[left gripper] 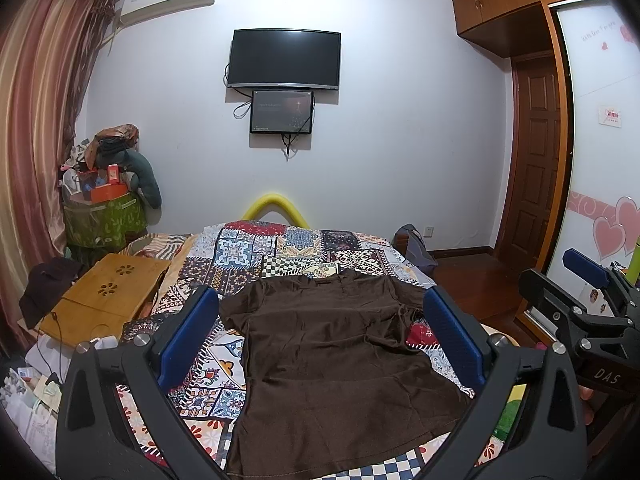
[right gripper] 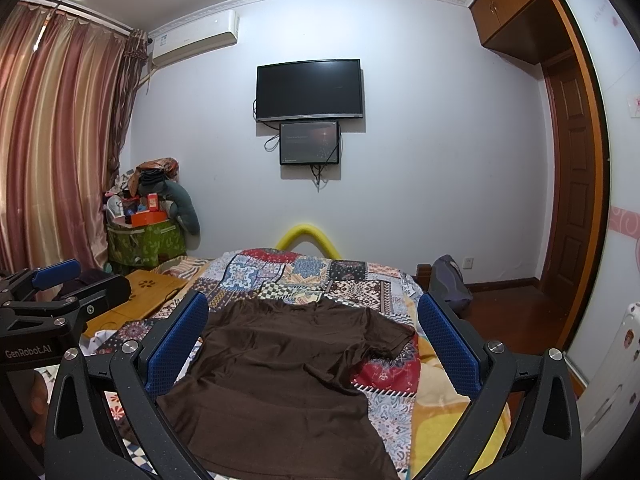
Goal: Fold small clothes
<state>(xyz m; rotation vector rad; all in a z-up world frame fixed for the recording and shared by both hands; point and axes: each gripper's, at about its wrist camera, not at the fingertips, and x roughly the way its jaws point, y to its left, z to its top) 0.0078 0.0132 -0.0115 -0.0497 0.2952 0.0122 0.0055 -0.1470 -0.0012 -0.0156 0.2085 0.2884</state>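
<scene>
Left wrist view, nearest first: your left gripper stands with its blue pads spread wide and nothing between them, raised above the brown T-shirt. Your right gripper is in the same condition, jaws fully apart and empty.

The shirt lies spread flat on the patchwork quilt, hem toward you, collar away, both sleeves out. No fold is visible; my judgement is that the whole task remains.

The right sleeve is rumpled and needs smoothing before you fold. The shirt's right edge lies near the bed's right side, so room there is tight. To the left, a wooden lap tray sits well apart from the shirt. Beyond the collar the quilt is bare up to the yellow foam arch.
</scene>
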